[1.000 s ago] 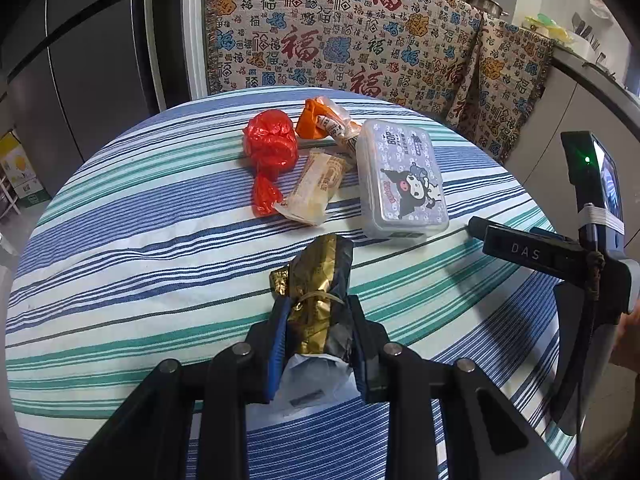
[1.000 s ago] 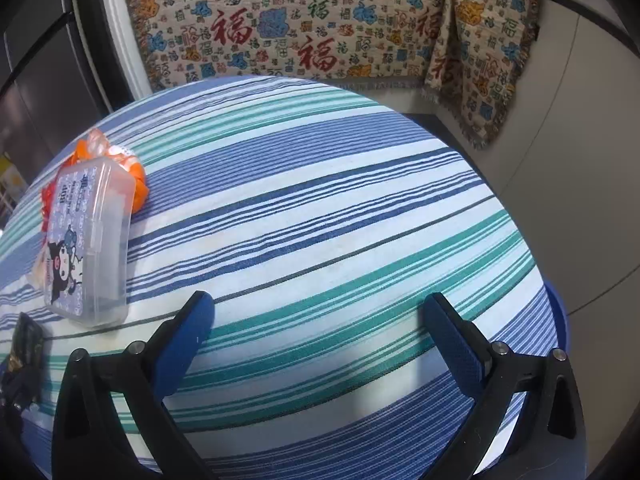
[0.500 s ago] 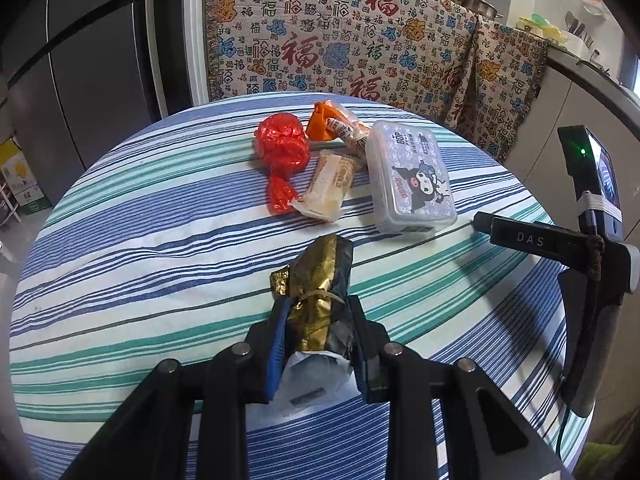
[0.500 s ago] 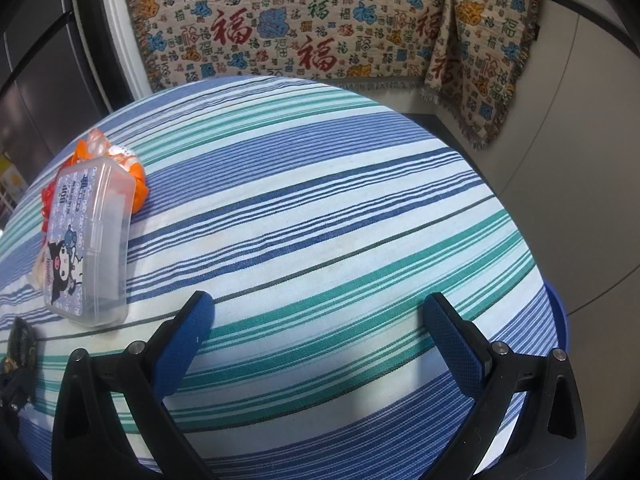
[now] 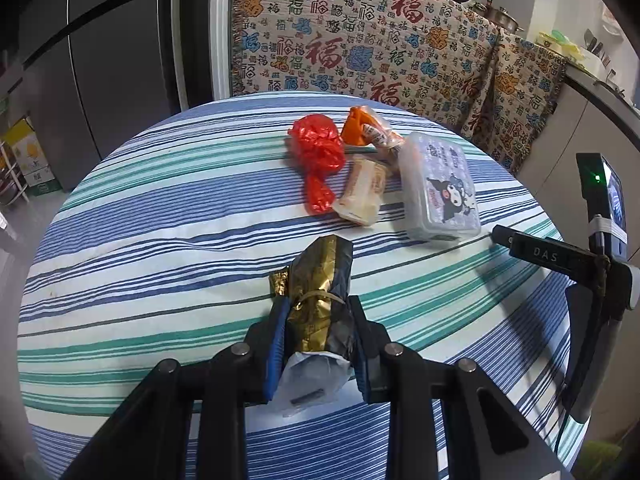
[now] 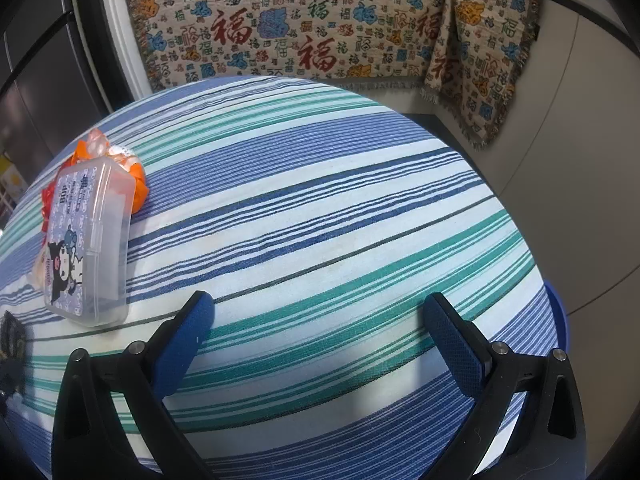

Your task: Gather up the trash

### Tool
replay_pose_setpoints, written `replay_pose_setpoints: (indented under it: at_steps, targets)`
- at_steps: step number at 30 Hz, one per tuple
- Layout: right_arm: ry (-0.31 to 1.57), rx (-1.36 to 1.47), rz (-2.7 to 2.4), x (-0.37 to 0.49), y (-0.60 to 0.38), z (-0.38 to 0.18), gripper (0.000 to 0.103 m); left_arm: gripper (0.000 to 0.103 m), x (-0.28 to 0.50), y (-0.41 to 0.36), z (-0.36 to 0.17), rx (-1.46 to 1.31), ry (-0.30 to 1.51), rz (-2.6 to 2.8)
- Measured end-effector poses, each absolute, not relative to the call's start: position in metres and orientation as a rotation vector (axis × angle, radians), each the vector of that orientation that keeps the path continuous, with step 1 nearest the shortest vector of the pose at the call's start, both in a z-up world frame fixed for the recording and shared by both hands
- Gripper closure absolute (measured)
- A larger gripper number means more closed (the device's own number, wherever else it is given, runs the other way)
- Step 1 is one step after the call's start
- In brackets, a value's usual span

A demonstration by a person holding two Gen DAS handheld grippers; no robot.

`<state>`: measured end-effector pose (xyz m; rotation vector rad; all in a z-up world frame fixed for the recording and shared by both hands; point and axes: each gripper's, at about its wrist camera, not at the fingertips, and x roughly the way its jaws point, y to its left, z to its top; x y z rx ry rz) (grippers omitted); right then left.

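Above a round table with a striped cloth (image 5: 160,216), the left gripper (image 5: 318,344) pinched a gold-and-black wrapper (image 5: 320,292). Farther back lay a red bag (image 5: 318,152), more wrappers and a clear plastic box (image 5: 438,188). The right gripper (image 6: 320,332) hung wide open, holding nothing.

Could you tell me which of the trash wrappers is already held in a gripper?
The gold-and-black wrapper, clamped in the left gripper; the red bag, orange wrapper and beige packet lie loose.
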<state>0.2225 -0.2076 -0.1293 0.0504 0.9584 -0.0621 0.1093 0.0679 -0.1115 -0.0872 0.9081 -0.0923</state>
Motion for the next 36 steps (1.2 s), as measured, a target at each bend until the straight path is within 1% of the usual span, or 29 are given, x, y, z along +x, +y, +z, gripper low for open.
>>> replay_pose_setpoints:
  at_steps: [10, 21, 27, 32, 36]
  targets:
    - [0.961, 0.048, -0.057, 0.222, -0.208, -0.129, 0.0, 0.074, 0.1, 0.092, -0.091, -0.117, 0.875, -0.048]
    - [0.962, 0.048, -0.056, 0.222, -0.21, -0.13, 0.0, 0.074, 0.098, 0.107, -0.102, -0.187, 0.921, -0.034]
    - [0.963, 0.047, -0.056, 0.224, -0.205, -0.129, 0.0, 0.074, 0.098, 0.103, -0.097, -0.178, 0.913, -0.055]
    - [0.963, 0.047, -0.055, 0.224, -0.205, -0.129, 0.0, 0.074, 0.1, 0.088, -0.111, -0.149, 0.938, -0.051]
    - [0.964, 0.041, -0.051, 0.23, -0.2, -0.129, 0.0, 0.074, 0.101, 0.08, -0.111, -0.114, 0.925, -0.043]
